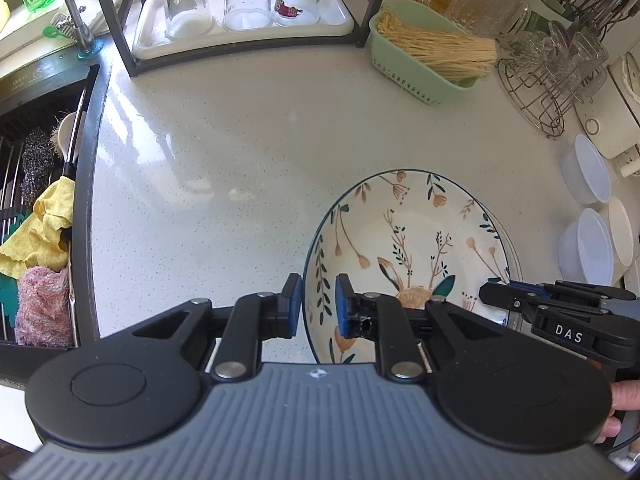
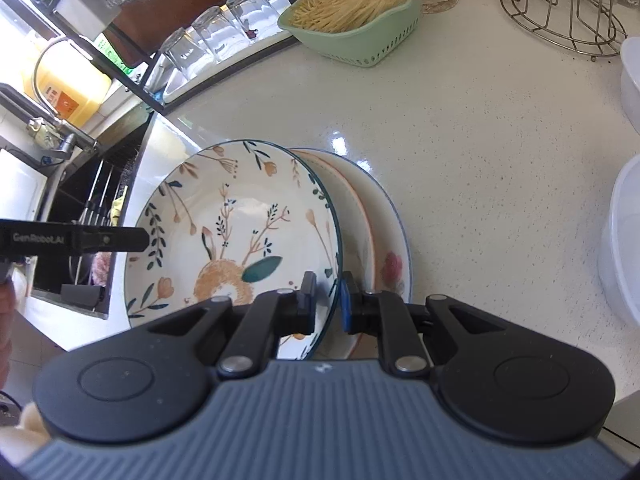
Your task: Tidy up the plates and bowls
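Note:
A floral plate [image 1: 400, 240] [image 2: 240, 216] with a dark green rim is gripped at both sides. My left gripper [image 1: 318, 306] is shut on its left rim, one pad inside and one outside; it also shows in the right wrist view as a black tip [image 2: 142, 239]. My right gripper [image 2: 327, 304] [image 1: 494, 294] is shut on the opposite rim. Under the floral plate and offset to the right lie an orange-rimmed plate [image 2: 356, 216] and a blue-rimmed plate with a pink flower [image 2: 394, 264], stacked on the speckled counter [image 1: 240, 160]. Whether the floral plate touches them I cannot tell.
A sink [image 1: 40, 200] with cloths borders the counter on the left. At the back stand upturned glasses on a white tray [image 1: 240, 36] and a green basket of pale strands [image 1: 424, 60]. A wire rack [image 1: 552, 80] and white bowls [image 1: 588, 240] are at the right.

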Motion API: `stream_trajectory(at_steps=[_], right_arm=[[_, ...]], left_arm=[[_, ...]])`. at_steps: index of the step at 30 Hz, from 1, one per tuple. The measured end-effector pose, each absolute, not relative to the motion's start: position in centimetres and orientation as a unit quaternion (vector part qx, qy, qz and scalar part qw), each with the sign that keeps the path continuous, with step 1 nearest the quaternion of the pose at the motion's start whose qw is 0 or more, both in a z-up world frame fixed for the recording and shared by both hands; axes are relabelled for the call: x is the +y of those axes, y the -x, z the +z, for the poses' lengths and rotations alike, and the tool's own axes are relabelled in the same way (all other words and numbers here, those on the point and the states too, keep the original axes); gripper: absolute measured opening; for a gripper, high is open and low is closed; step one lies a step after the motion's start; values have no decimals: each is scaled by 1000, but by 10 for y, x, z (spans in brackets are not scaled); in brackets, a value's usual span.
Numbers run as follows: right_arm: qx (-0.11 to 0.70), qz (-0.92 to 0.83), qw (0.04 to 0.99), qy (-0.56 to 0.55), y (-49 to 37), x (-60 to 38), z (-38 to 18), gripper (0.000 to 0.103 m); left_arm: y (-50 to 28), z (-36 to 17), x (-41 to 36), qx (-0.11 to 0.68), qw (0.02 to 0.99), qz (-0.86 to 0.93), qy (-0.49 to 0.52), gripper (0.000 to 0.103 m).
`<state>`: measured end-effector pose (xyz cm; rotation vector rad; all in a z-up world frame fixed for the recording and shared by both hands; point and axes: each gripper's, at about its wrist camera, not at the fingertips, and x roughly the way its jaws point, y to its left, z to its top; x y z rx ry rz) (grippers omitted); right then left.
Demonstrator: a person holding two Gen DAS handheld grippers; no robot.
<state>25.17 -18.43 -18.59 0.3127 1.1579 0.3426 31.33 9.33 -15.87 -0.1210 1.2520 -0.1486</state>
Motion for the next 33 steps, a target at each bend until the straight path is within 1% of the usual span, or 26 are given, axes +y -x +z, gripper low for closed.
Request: stream_trajectory(at_steps=[5, 15, 17, 21, 22, 23, 24, 33], right_arm=[[536, 143, 819, -150, -251, -187, -179, 17], [503, 113, 850, -105, -249, -190, -153, 17], [498, 109, 853, -108, -250, -192, -150, 17], [496, 89, 858, -103, -253, -197, -150, 18], [500, 86, 855, -105, -254, -198, -153, 29], [502, 84, 855, -105, -255, -199, -155, 46], [501, 84, 855, -105, -255, -200, -157, 52], [534, 68, 831, -138, -254, -199, -182, 51]], left_arm=[[-311, -158, 92, 582, 808, -72, 57, 20], [-312, -159, 96, 578, 811, -65, 56, 21], [-314, -161, 98, 581, 809, -63, 58, 29], [-315, -165, 99, 581, 809, -64, 61, 40], [-316, -166, 100, 581, 809, -64, 63, 44], [-316, -168, 100, 582, 808, -66, 65, 47], [-317, -170, 100, 583, 807, -67, 66, 47], [-322, -191, 99, 592, 797, -91, 80, 47]])
